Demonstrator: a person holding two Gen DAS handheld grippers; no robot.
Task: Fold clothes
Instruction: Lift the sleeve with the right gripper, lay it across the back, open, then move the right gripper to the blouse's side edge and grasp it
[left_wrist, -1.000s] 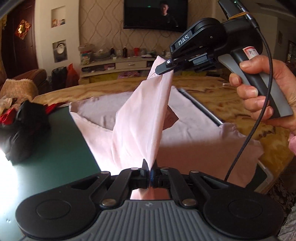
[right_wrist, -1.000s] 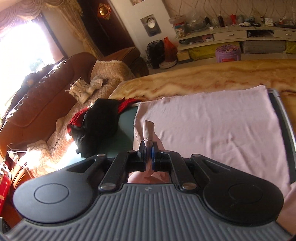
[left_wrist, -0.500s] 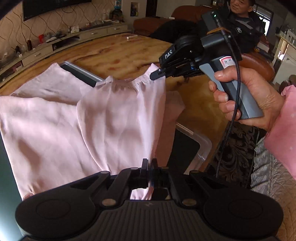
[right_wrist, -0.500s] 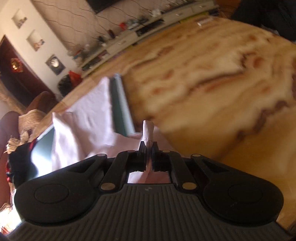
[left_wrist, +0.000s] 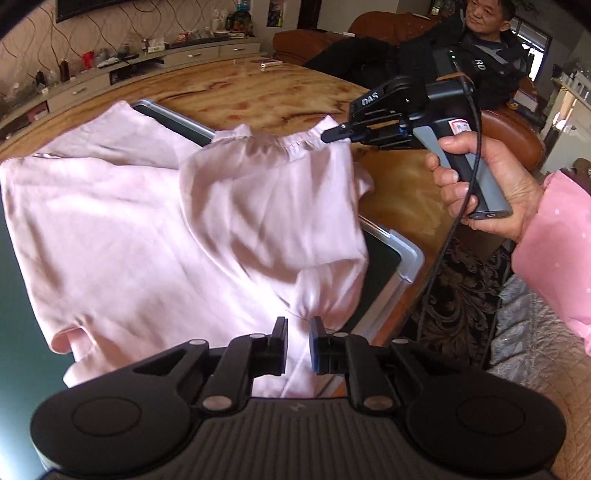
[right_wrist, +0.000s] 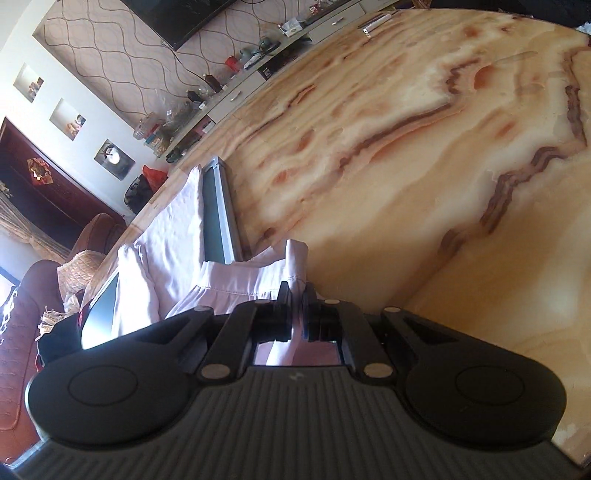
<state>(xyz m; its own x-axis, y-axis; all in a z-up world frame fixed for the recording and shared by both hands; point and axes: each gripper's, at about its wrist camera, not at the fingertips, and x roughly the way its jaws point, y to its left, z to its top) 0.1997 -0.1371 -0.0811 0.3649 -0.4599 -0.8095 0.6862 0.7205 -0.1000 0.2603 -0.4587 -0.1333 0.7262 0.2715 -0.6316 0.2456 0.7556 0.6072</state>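
A pale pink garment (left_wrist: 147, 229) lies spread on a dark green mat (left_wrist: 380, 258) with a metal rim. Its right part is folded leftward over the rest. My left gripper (left_wrist: 298, 345) has its jaws a little apart with the pink cloth lying loose between them. My right gripper (left_wrist: 327, 136) is shut on the garment's gathered edge at the far right, held just above the mat. In the right wrist view the right gripper (right_wrist: 297, 314) pinches a strip of the pink garment (right_wrist: 166, 240).
The mat sits on a large marble-patterned table (right_wrist: 406, 147). A man in dark clothes (left_wrist: 480, 44) sits beyond the table. A dark bundle of clothes (right_wrist: 59, 332) lies at the mat's far end. A low cabinet (left_wrist: 147, 62) with bottles stands along the wall.
Both grippers carried the lifted part of the garment across and lowered it onto the rest. My left gripper's jaws have opened and let the cloth go. The right one still grips.
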